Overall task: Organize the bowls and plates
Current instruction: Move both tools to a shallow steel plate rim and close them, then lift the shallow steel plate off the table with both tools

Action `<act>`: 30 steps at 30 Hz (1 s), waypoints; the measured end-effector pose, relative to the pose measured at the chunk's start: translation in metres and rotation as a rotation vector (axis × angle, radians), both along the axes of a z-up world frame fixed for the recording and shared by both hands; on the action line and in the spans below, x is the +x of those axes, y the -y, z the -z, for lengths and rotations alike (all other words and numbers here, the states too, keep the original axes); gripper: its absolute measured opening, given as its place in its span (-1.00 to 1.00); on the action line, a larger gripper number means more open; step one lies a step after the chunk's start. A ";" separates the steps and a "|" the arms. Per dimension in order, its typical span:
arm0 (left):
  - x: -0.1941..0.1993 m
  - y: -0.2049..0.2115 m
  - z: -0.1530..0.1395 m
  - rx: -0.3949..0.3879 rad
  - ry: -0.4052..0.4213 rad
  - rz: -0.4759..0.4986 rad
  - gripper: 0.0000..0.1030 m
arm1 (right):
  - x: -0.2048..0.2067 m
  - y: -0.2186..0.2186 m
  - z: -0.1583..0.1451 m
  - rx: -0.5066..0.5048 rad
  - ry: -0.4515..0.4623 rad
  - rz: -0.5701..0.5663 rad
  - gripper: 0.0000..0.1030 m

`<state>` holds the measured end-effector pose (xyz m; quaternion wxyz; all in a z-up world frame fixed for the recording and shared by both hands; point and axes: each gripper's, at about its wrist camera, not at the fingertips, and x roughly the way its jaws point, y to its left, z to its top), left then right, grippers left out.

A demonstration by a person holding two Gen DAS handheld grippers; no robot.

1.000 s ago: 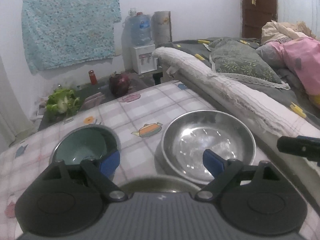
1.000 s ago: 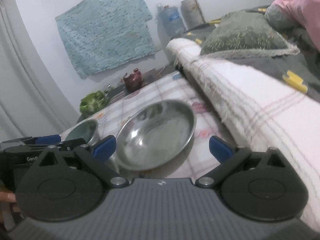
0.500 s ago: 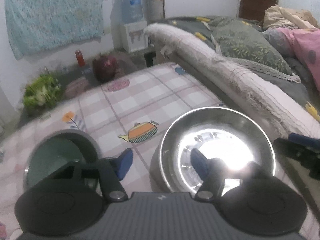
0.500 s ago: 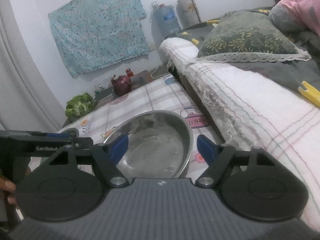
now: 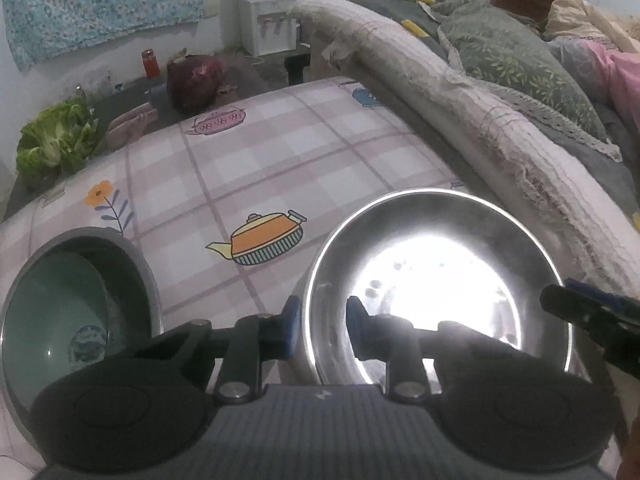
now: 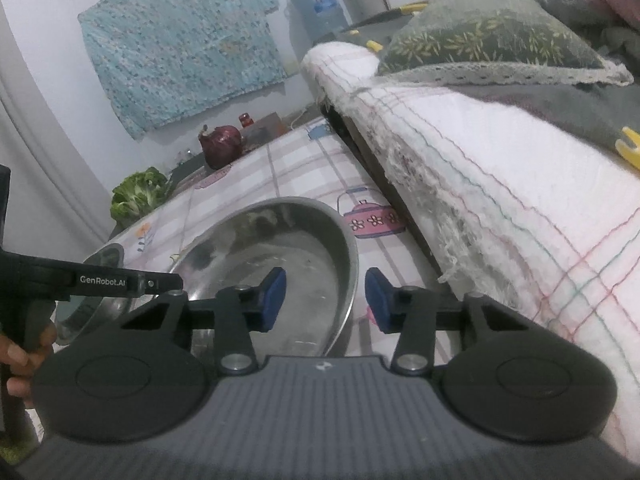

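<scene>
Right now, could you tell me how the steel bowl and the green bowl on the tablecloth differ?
The steel bowl is bare shiny metal and glares brightly; the green bowl is matte teal inside with a small printed motif. The steel bowl looks wider and shallower, the green bowl deeper. Both grippers straddle the steel bowl's rim; the green bowl is untouched. Both stand upright and empty.

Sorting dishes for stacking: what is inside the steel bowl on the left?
A green bowl sits nested inside the steel bowl, with a small printed mark near its bottom. The left tool covers its near side.

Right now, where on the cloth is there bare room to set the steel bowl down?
Free: the checked cloth beyond the steel bowl and green bowl, up to the onion. Crowded: the near edge, with both bowls and both grippers.
</scene>
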<state>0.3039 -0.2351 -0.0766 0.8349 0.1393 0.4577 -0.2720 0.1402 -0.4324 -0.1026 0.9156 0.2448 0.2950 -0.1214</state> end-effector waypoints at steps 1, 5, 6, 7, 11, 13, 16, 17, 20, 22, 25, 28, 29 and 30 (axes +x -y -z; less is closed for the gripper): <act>0.001 0.001 0.001 0.004 -0.002 -0.001 -0.52 | 0.001 0.001 0.002 0.006 -0.006 -0.002 -0.32; 0.008 0.003 0.007 0.004 -0.030 -0.024 -0.58 | 0.007 0.004 0.010 0.020 -0.030 -0.011 -0.63; 0.010 0.003 0.008 0.002 -0.035 -0.029 -0.58 | 0.008 0.005 0.012 0.018 -0.034 -0.011 -0.70; 0.010 0.004 0.009 0.001 -0.039 -0.036 -0.58 | 0.009 0.005 0.013 0.016 -0.039 -0.012 -0.74; 0.004 0.011 0.008 0.011 -0.030 -0.017 -0.58 | 0.005 0.007 0.013 -0.002 -0.060 -0.021 -0.81; -0.002 0.016 0.008 0.015 -0.029 0.001 -0.58 | 0.000 0.004 0.010 -0.043 -0.080 -0.028 -0.80; -0.011 0.023 0.008 0.017 -0.037 0.033 -0.58 | -0.014 0.002 0.008 -0.072 -0.104 -0.040 -0.78; -0.016 0.027 0.008 0.018 -0.042 0.047 -0.57 | -0.020 0.002 0.007 -0.080 -0.112 -0.040 -0.78; -0.032 0.039 0.008 0.033 -0.042 0.091 -0.57 | -0.042 0.000 0.004 -0.106 -0.136 -0.028 -0.76; -0.044 0.046 0.008 0.042 -0.040 0.120 -0.57 | -0.057 0.001 0.003 -0.105 -0.147 -0.017 -0.75; -0.065 0.054 0.009 0.051 -0.040 0.154 -0.57 | -0.083 0.000 0.000 -0.099 -0.158 0.000 -0.74; -0.090 0.056 0.008 0.061 -0.034 0.185 -0.56 | -0.114 -0.005 -0.001 -0.088 -0.168 0.011 -0.72; -0.100 0.056 0.008 0.066 -0.030 0.193 -0.56 | -0.124 -0.007 -0.001 -0.083 -0.171 0.012 -0.72; -0.110 0.055 0.007 0.068 -0.025 0.200 -0.55 | -0.135 -0.009 -0.001 -0.074 -0.174 0.015 -0.72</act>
